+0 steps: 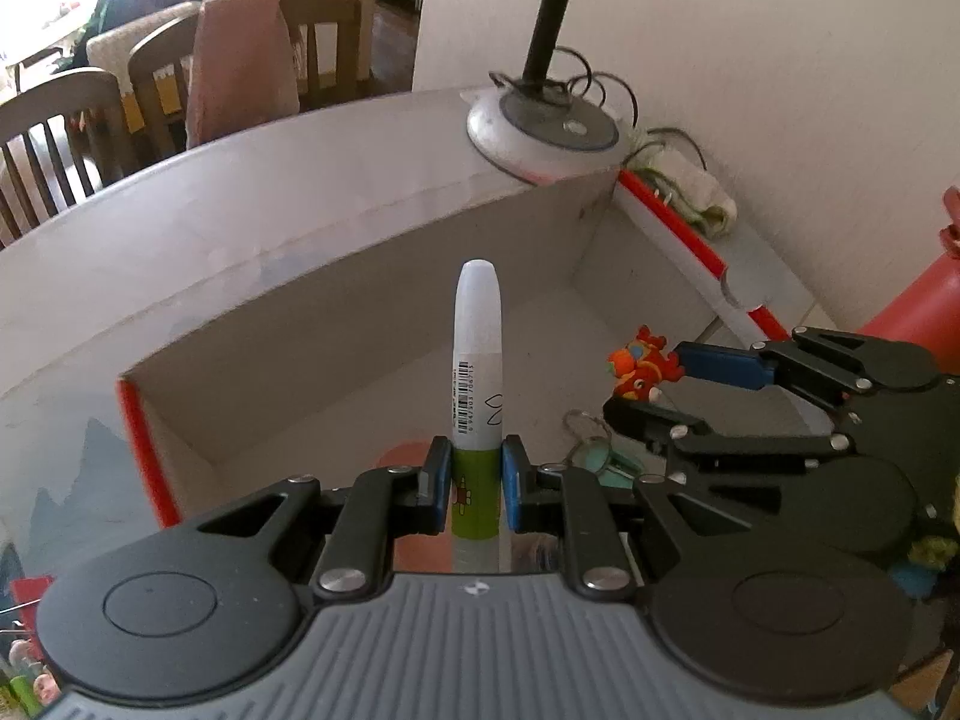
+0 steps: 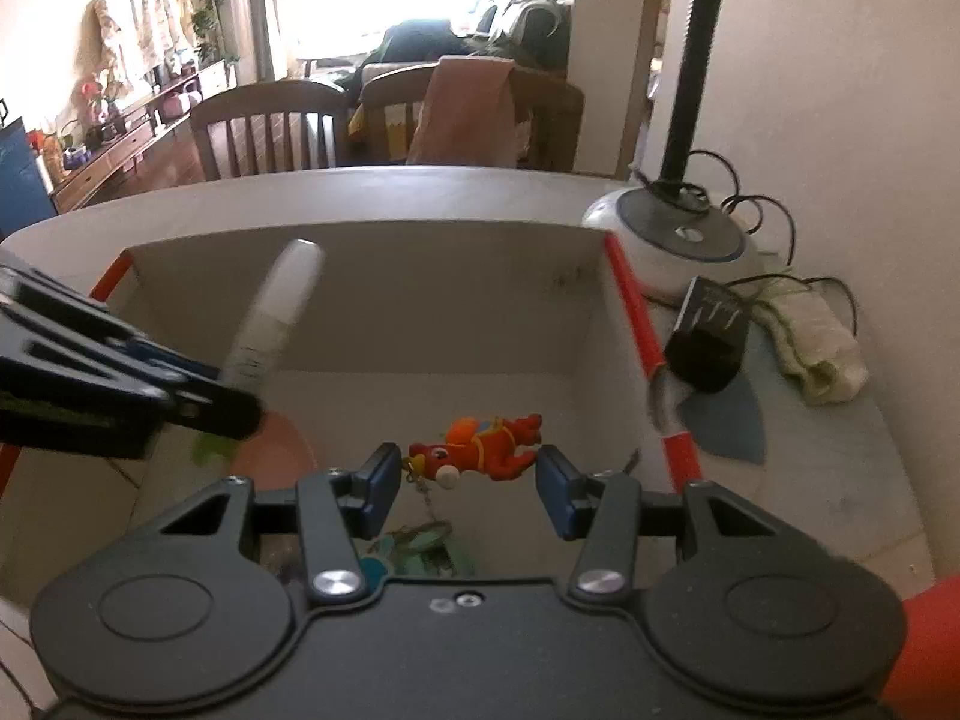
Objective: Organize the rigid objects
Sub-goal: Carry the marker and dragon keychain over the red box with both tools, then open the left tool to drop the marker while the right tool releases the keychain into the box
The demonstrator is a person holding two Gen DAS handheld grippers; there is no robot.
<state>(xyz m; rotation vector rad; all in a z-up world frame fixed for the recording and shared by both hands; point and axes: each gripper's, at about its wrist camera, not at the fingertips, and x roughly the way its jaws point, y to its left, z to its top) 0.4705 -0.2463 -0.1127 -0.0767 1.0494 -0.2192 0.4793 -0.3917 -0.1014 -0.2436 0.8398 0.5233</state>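
Observation:
My left gripper [image 1: 475, 480] is shut on a white and green glue stick [image 1: 477, 372], held above a white open box with red edges [image 1: 360, 300]. The stick also shows blurred in the right wrist view [image 2: 273, 315]. My right gripper [image 2: 468, 480] is open over the box [image 2: 420, 300], just above a red and orange toy figure on a keychain [image 2: 480, 444] that lies on the box floor. The right gripper also shows in the left wrist view [image 1: 666, 384], with the toy [image 1: 642, 363] at its tips.
In the box lie a pink round thing [image 2: 276, 444] and teal keyring items [image 2: 420, 546]. A lamp base [image 2: 672, 240] with cables stands right of the box, beside a black adapter [image 2: 711, 336] and a rolled cloth [image 2: 816, 354]. Wooden chairs [image 2: 270, 132] stand beyond the table.

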